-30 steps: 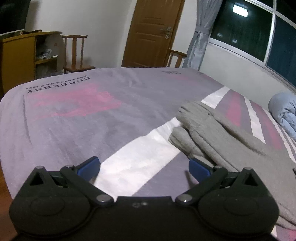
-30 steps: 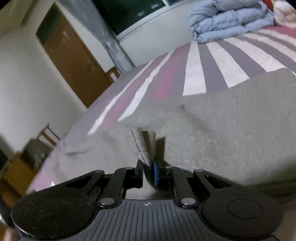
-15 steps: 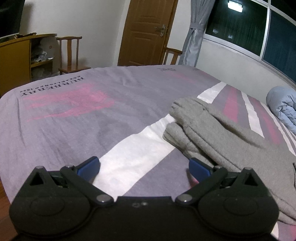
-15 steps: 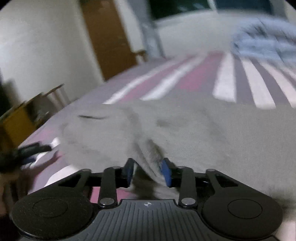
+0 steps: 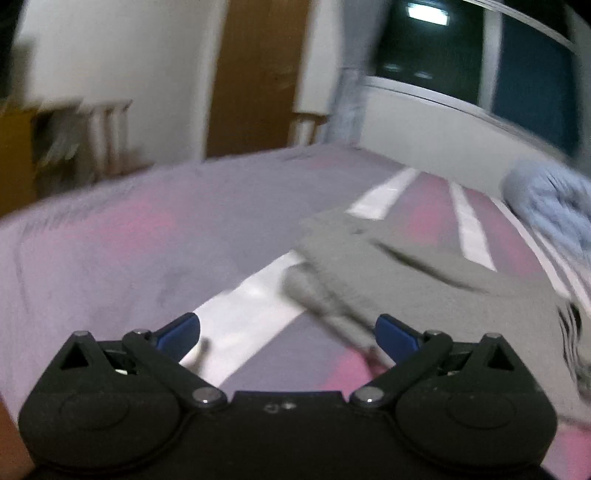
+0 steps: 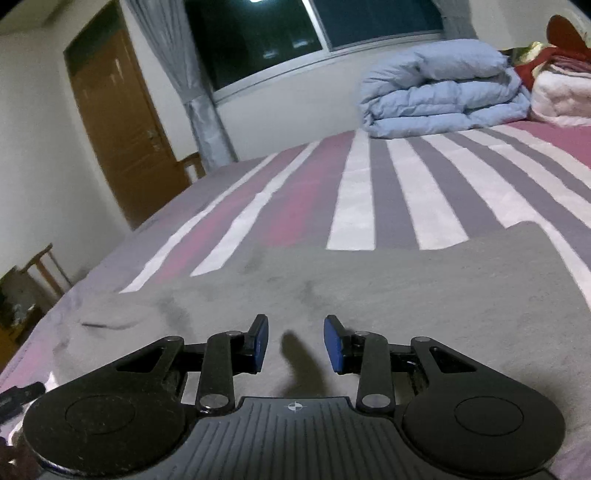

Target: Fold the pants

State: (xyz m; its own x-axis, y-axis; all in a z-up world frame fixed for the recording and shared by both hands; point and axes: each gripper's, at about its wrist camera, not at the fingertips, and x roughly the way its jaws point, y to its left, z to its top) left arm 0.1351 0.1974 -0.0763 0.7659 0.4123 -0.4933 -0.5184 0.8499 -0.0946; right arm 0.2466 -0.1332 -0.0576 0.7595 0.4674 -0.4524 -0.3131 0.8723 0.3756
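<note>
The left gripper (image 5: 288, 334) hangs over the near edge of the bed (image 5: 155, 251) with its blue pads (image 5: 179, 330) spread wide and nothing between them; this view is motion-blurred. Just beyond its right pad lie the grey pants (image 5: 424, 284), flat on the striped bedsheet (image 6: 369, 206), one layer folded over another. In the right wrist view the pants (image 6: 369, 291) fill the foreground. The right gripper (image 6: 295, 343) sits low over them, its fingers parted to a medium gap and empty, its shadow falling on the cloth. A folded light-blue duvet (image 6: 439, 88) rests at the far end of the bed, under the window (image 6: 314, 26).
</note>
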